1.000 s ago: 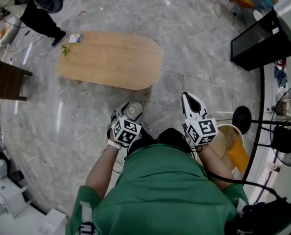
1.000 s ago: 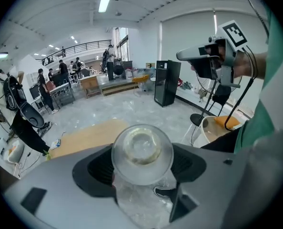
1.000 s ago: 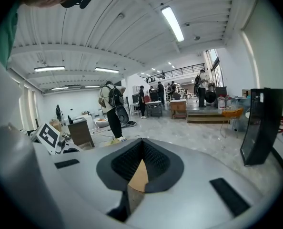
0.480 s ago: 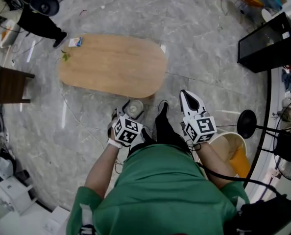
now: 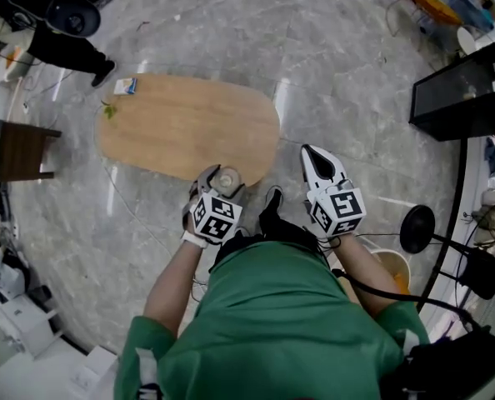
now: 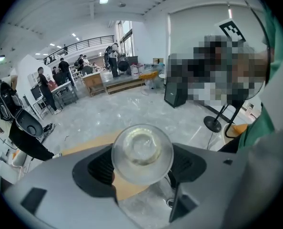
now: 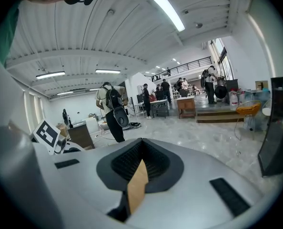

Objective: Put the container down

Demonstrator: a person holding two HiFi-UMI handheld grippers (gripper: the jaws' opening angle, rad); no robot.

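Observation:
A clear round container (image 5: 227,178) sits between the jaws of my left gripper (image 5: 221,182), which is shut on it. It hangs just over the near edge of the oval wooden table (image 5: 172,123). In the left gripper view the container (image 6: 142,152) fills the gap between the jaws, with the table's edge (image 6: 127,191) below it. My right gripper (image 5: 317,162) is shut and holds nothing; it is to the right of the table's end, above the floor. In the right gripper view the right gripper (image 7: 139,151) shows only a thin slit with the wood of the table (image 7: 137,187) behind.
A small box (image 5: 126,85) and a green sprig (image 5: 109,109) lie at the table's far left end. A dark side table (image 5: 18,144) stands left, a black cabinet (image 5: 468,90) right, a round stand base (image 5: 417,228) and a yellow bin (image 5: 389,267) near my right. A person in black (image 5: 64,44) is far left.
I have stepped toward the table. Both grippers have moved forward, and the container has come from above the floor to over the table's near edge.

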